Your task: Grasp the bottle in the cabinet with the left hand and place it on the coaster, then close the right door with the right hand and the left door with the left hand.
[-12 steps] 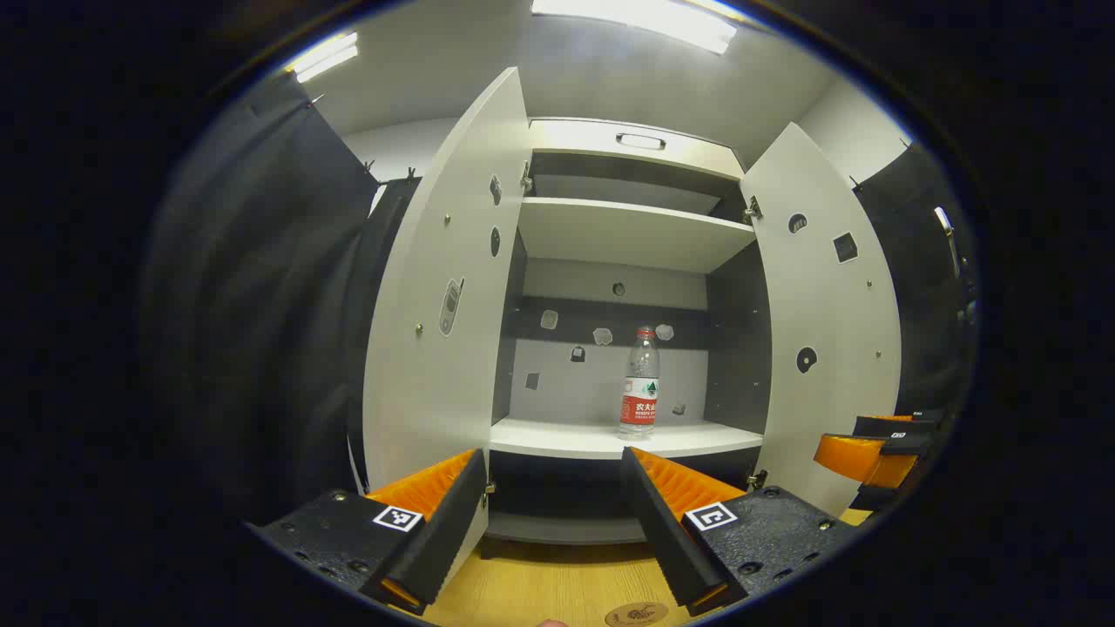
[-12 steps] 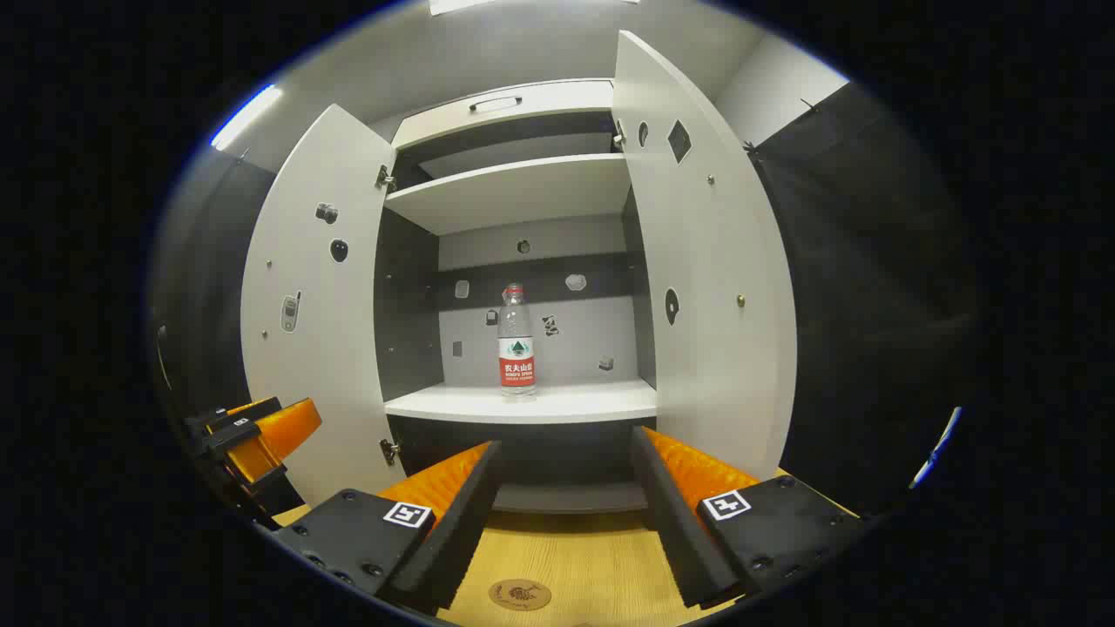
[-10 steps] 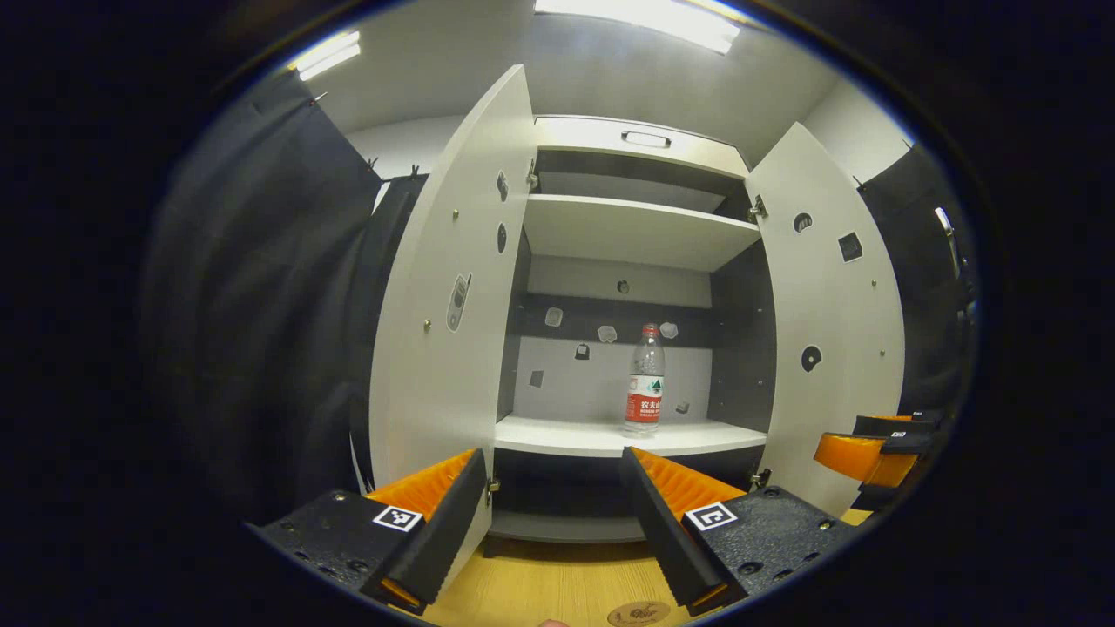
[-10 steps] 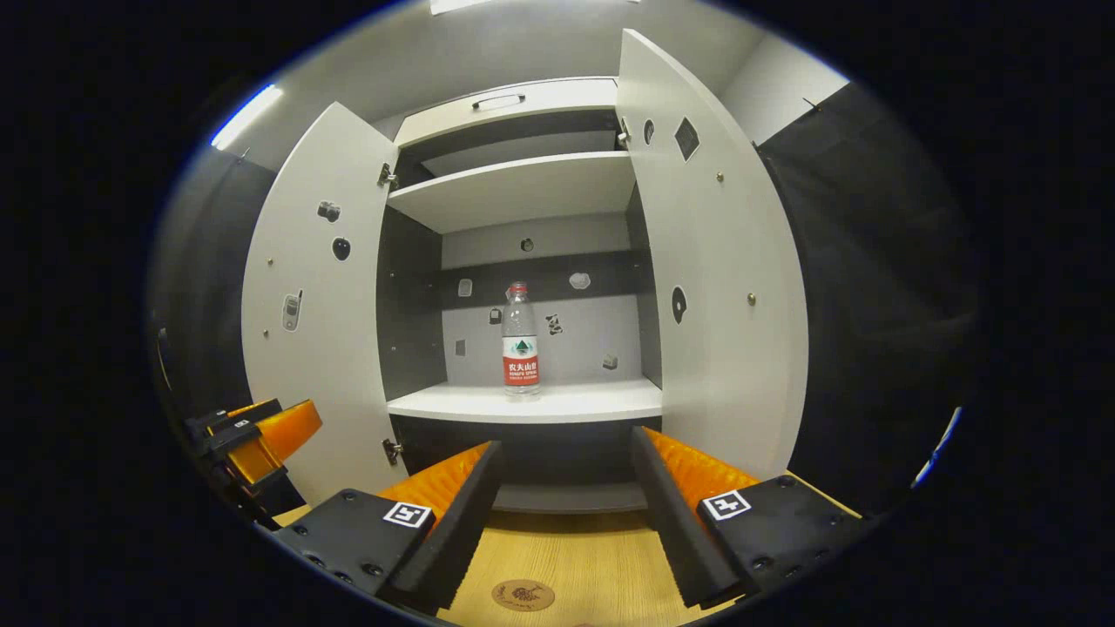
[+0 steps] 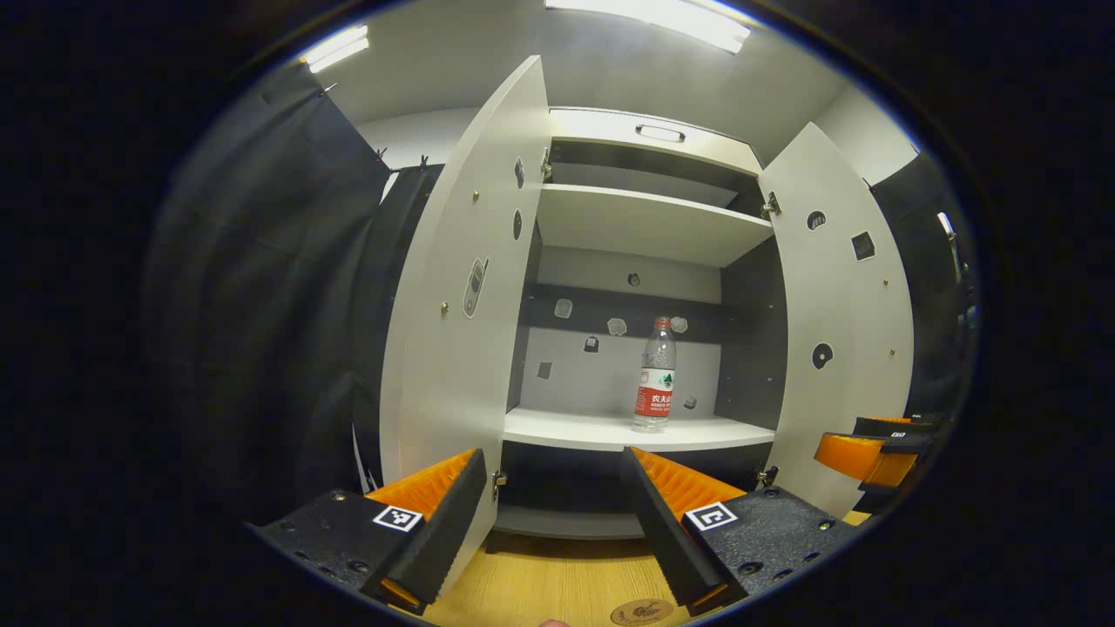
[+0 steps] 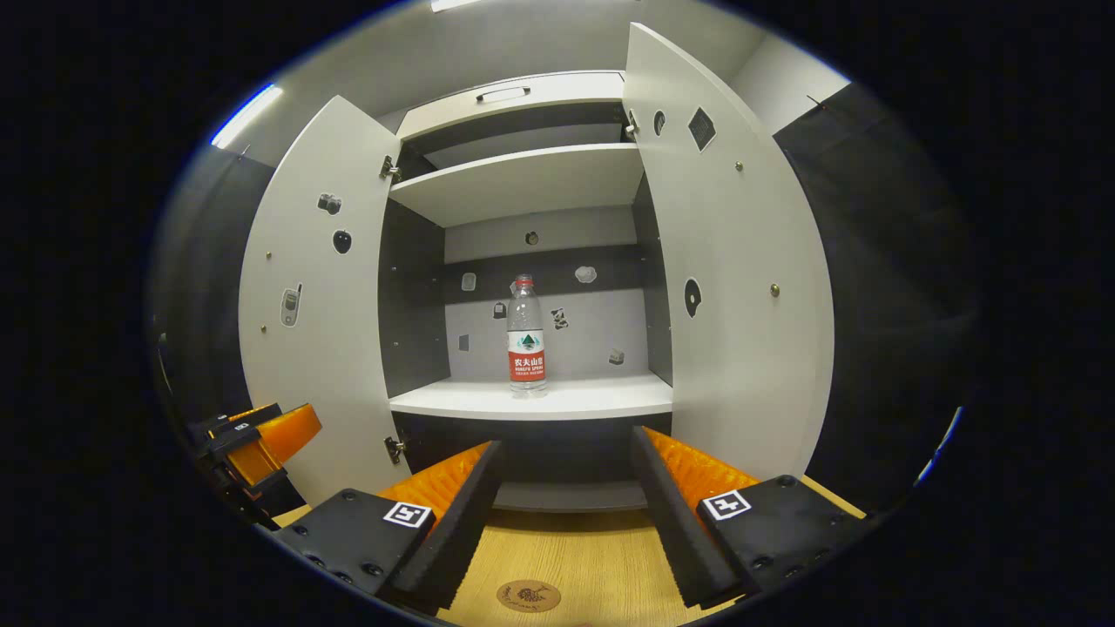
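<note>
Upright on the cabinet's lower shelf [image 5: 610, 428] stands the bottle [image 5: 655, 376], clear with a red label and red cap, a little right of the shelf's middle and well back from its front edge. Nothing touches it. Set against the pictures from half a second ago, the cabinet looms slightly larger and the bottle has slid rightward in the left gripper view, so both cameras have edged nearer. My reading is that the approach has only begun and the grasp is some way off.

Both doors hang wide open, the left door [image 5: 466, 296] and the right door [image 5: 841, 322] flanking the shelf, so neither closing step has started. Down on the wooden tabletop [image 6: 566, 557], near the viewer, lies the round coaster [image 6: 529, 596], bare and waiting.

Nearest of all, the left gripper [image 5: 553, 522] has its fingers spread wide and holds nothing, aimed toward the shelf's front. Likewise the right gripper [image 6: 566, 514] is spread wide and empty, well apart from the right door. In the left gripper view the right gripper appears low at the far right edge.
</note>
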Action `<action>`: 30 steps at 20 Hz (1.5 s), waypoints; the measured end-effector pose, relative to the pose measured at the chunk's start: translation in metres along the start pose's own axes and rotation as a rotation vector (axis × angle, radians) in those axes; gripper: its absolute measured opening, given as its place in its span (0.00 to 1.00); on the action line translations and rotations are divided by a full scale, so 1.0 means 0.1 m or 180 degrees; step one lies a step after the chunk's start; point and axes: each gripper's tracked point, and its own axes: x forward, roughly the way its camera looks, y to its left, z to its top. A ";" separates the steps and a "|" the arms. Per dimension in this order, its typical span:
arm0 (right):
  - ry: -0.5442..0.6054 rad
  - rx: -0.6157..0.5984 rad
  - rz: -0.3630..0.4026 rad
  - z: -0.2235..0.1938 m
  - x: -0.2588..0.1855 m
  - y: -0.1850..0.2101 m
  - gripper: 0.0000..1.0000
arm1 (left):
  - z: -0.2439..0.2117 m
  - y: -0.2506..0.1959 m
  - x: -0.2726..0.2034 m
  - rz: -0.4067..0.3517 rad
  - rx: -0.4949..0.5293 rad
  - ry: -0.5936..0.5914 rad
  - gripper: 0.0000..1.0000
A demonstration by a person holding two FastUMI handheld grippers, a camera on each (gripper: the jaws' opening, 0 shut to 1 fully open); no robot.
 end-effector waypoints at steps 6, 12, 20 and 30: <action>0.0043 -0.0002 -0.0034 -0.03 0.00 -0.01 0.97 | 0.03 0.03 0.09 0.0012 -0.0043 -0.0015 0.94; 0.0051 -0.0007 -0.0041 -0.04 -0.11 0.01 0.97 | 0.14 -0.44 0.70 -0.0542 -0.0185 0.0016 0.94; 0.0203 -0.0025 -0.0187 -0.17 -0.30 -0.13 0.97 | 0.26 -1.52 2.14 -0.1385 -0.0482 0.0048 0.94; 0.0180 0.0099 -0.0518 -0.14 -0.35 -0.62 0.97 | -0.28 -1.91 3.41 -0.1125 -0.0234 0.0259 0.94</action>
